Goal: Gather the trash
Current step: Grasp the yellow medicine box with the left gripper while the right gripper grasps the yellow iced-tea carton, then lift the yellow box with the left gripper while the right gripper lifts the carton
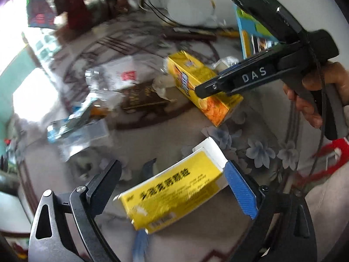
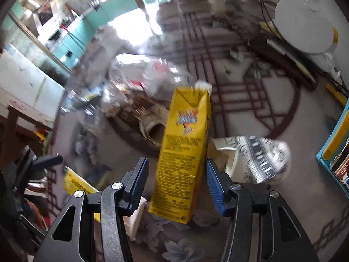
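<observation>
A small yellow box [image 1: 172, 192] with open white flaps lies on the flowered surface between the fingers of my left gripper [image 1: 172, 166]. Its jaws stand wide; the blue pad [image 1: 240, 192] is at the box's right end and the other finger stands clear of it. A tall yellow drink carton [image 2: 183, 152] lies between the pads of my right gripper [image 2: 176, 160], with a gap on the left side and the right pad at its edge. From the left wrist view, the right gripper [image 1: 202, 91] reaches down over that carton [image 1: 192, 74], with a hand on its handle.
A crumpled patterned paper cup [image 2: 257, 159] lies right of the carton. Clear plastic wrapping [image 2: 141, 72], a dark brown box [image 1: 141, 96] and other litter are piled beyond. A white round object [image 2: 303, 26] and a blue-and-yellow box [image 2: 336, 148] stand at the right.
</observation>
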Tool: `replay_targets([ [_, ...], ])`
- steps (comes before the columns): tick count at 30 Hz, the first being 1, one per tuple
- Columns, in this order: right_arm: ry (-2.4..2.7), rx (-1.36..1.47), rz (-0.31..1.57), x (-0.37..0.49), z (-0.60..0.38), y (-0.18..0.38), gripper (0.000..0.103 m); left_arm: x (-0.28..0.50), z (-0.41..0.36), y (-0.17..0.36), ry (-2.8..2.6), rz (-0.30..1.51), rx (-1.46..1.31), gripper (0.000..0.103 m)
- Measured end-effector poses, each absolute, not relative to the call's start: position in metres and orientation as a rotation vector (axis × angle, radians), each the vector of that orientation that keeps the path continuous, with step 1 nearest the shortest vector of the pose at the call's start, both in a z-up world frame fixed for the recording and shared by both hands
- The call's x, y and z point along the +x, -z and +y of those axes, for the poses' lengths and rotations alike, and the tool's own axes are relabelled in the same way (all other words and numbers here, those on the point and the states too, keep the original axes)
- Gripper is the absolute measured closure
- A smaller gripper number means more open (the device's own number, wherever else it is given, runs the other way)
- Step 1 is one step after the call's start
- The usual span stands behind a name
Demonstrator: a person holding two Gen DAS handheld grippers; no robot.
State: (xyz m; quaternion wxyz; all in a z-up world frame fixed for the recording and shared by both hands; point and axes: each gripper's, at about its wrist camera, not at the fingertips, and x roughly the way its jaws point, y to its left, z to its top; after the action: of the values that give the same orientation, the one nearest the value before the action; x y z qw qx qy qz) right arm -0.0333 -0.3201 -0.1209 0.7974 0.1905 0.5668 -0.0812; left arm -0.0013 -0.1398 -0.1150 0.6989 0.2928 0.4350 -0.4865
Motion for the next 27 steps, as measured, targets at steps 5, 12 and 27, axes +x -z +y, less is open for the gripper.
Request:
replay_targets([
  [5, 0.141, 0.476, 1.201, -0.037, -0.326, 0.130, 0.059, -0.001, -0.151, 0.130, 1.110, 1.018, 0.679, 0.007],
  [12, 0.106, 0.518, 1.155, -0.040, -0.333, 0.125, 0.070, -0.008, -0.152, 0.145, 1.111, 1.087, 0.697, 0.060],
  [27, 0.063, 0.511, 1.018, -0.028, -0.324, 0.071, 0.070, 0.015, -0.084, 0.092, 0.819, 1.144, 0.149, 0.074],
])
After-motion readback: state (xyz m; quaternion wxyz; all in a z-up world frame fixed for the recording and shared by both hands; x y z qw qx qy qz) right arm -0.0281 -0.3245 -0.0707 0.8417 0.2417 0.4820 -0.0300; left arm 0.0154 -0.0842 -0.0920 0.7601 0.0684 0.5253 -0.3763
